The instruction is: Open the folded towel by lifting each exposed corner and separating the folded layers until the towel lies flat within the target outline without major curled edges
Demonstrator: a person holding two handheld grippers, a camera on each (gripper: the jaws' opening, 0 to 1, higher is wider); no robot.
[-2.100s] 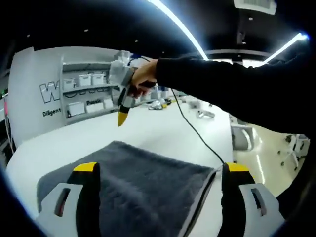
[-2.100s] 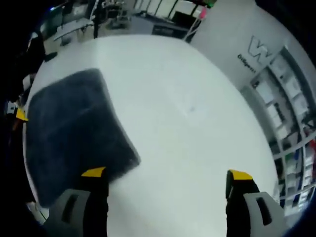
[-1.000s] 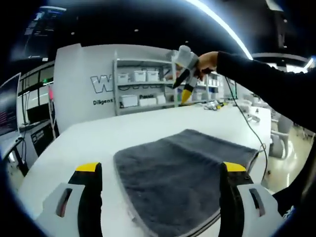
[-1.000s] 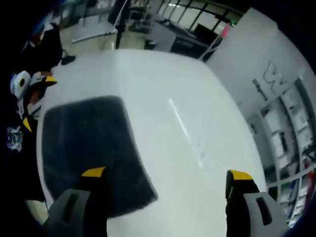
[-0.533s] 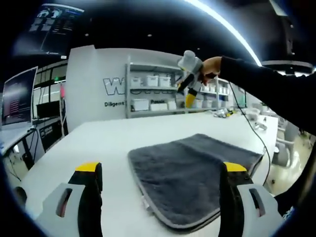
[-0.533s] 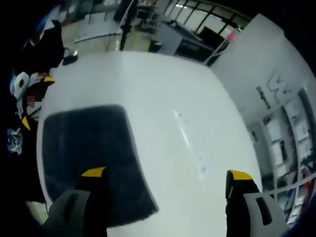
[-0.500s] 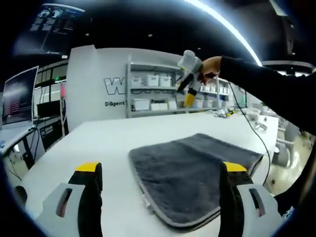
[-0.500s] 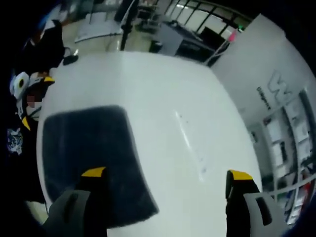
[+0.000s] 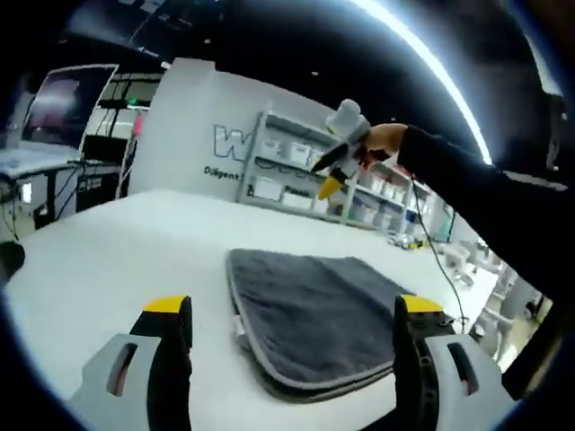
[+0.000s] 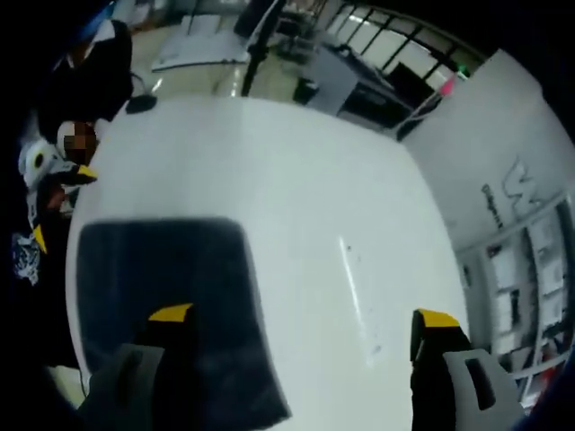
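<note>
folded grey towel (image 9: 319,314) lies on the white table (image 9: 108,260), left gripper (image 9: 292,319) jaws apart.

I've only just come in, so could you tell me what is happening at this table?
A person holds a two-jaw gripper in each hand over a white table. A dark grey towel lies folded near the table edge, untouched. The left gripper hangs low in front of it, jaws open. The right gripper is raised high above the table, looking down on the towel, jaws open. Unfolding has not begun.

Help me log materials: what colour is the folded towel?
Dark grey towel with lighter grey edging, clearest in the left gripper view.
</note>
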